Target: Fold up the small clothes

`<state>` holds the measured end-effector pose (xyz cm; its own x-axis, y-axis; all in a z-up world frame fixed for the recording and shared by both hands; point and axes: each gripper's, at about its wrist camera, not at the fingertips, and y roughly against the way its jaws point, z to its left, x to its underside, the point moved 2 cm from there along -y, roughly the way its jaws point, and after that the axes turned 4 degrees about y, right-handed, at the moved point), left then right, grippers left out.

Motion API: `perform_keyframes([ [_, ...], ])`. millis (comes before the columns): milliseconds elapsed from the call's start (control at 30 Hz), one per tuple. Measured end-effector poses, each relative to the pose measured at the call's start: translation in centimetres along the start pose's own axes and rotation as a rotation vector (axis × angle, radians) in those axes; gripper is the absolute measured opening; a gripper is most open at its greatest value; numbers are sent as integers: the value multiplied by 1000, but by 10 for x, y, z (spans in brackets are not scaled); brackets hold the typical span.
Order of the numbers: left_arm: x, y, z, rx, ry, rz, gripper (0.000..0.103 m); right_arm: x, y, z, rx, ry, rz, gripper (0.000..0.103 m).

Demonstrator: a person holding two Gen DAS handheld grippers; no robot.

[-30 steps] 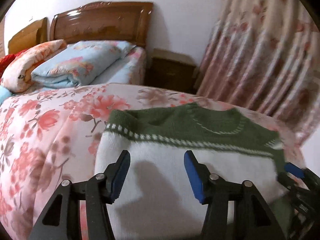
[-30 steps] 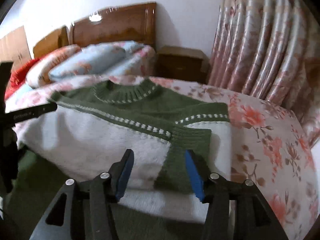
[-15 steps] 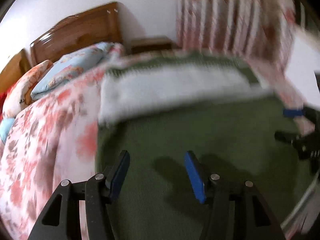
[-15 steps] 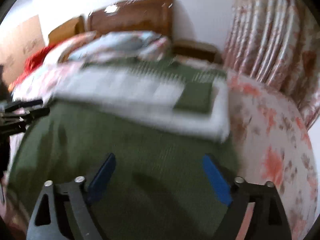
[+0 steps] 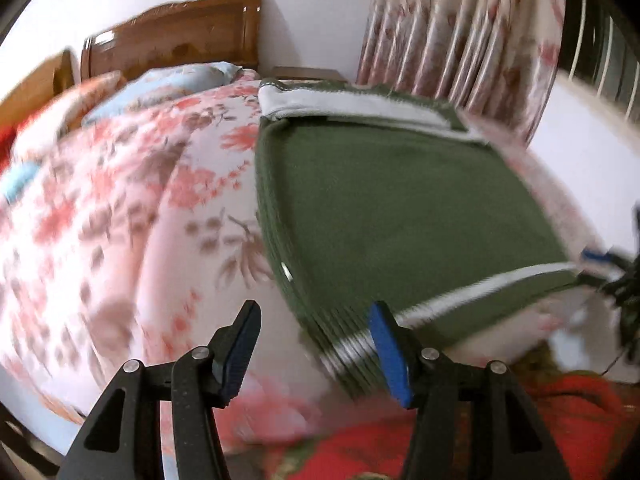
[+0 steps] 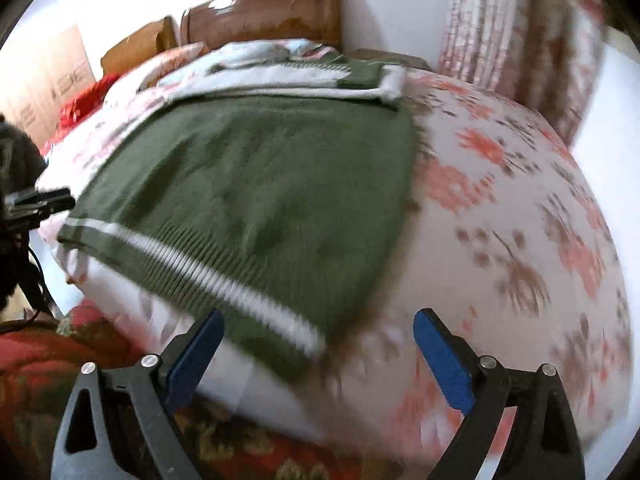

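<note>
The left tool (image 5: 314,346) gapes empty beside the one green sweater's (image 5: 400,208) ribbed hem; the right tool (image 6: 318,354) spreads wider, holding nothing, near the hem's other corner. The sweater lies flat on the floral bed (image 6: 520,220). Only the right view shows cardboard boxes (image 6: 44,84), blurred; both show one wooden headboard (image 5: 176,40) and curtain (image 5: 460,28).

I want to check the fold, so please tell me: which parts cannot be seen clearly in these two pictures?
- Sweater sleeves: tucked at the far end, blurred in both views.
- Hem corners: smeared by motion, so their alignment is unclear.
- Left gripper and right gripper: open, but contact with the quilt is unclear.
- Red cloth below: cut off by the edge.
</note>
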<state>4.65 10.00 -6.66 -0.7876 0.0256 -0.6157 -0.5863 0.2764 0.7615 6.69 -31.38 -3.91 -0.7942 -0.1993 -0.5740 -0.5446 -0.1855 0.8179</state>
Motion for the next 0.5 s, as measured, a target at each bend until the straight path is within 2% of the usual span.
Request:
perform_keyframes([
  [133, 6, -8, 4, 66, 67, 13, 57, 17, 3, -6, -64, -80, -17, 103],
  [233, 2, -25, -3, 91, 123, 33, 56, 12, -4, 4, -63, -84, -23, 103],
  [333, 0, -33, -12, 71, 120, 18, 56, 2, -11, 19, -83, -57, -32, 103],
  [433, 3, -33, -14, 52, 95, 12, 56, 0, -16, 32, -29, 3, -30, 103],
  [500, 4, -30, -9, 61, 116, 9, 56, 2, -15, 31, -40, -8, -32, 103],
])
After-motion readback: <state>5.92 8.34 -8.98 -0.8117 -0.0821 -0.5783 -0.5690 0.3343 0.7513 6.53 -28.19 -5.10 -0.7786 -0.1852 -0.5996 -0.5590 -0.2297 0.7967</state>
